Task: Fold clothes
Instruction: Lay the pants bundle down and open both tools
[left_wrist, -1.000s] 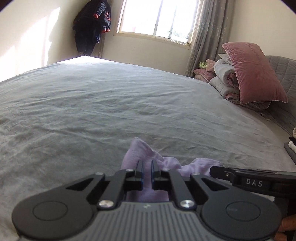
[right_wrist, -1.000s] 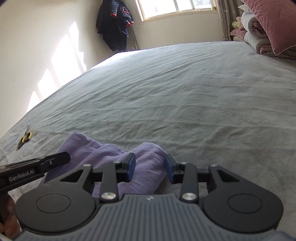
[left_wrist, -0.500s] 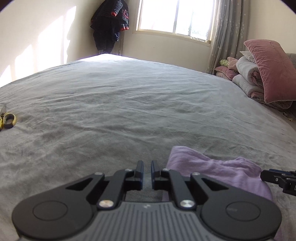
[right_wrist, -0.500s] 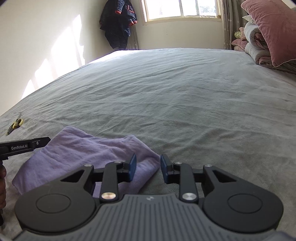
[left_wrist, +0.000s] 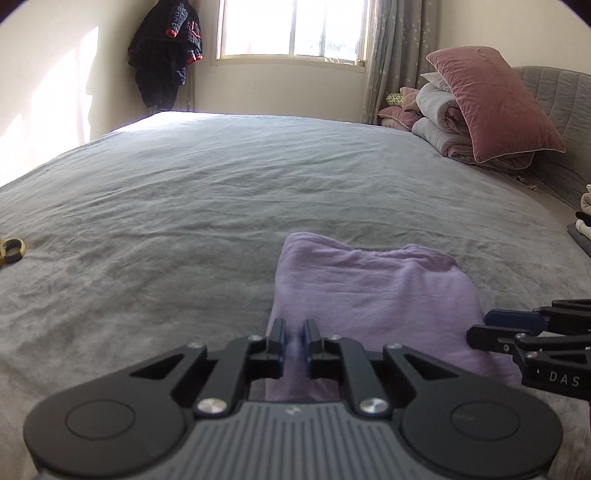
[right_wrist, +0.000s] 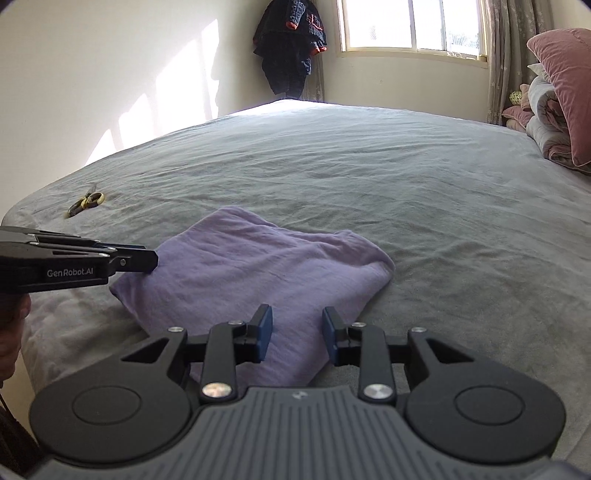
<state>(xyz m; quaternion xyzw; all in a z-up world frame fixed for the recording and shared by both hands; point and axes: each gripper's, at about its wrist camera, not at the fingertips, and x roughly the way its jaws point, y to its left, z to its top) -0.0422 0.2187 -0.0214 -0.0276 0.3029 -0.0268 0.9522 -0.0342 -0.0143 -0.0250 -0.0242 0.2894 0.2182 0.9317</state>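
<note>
Cloth, lilac and folded into a rough rectangle with soft wrinkles, lay flat on the grey bedspread near the bed's near edge, toward its near left corner as the right wrist view showed it. The left gripper sat low over the near left edge of the cloth; its jaws had just been opening by a little and stood as a narrow slot with lilac fabric showing in the gap, though whether the pads pressed on that fabric could not be told. In the right wrist view the same gripper's tip lay against the cloth's left corner. The right gripper hung over the near right part of the cloth with its blue pads spread apart, fabric visible between them but nothing pinched; its jaws had just been opening slightly. Scissors with yellow handles lay well apart from the cloth, close to the bed's left edge. At the far right corner a pink pillow leaned on folded quilts. A dark jacket hung in the room's corner beside the bright window.
</note>
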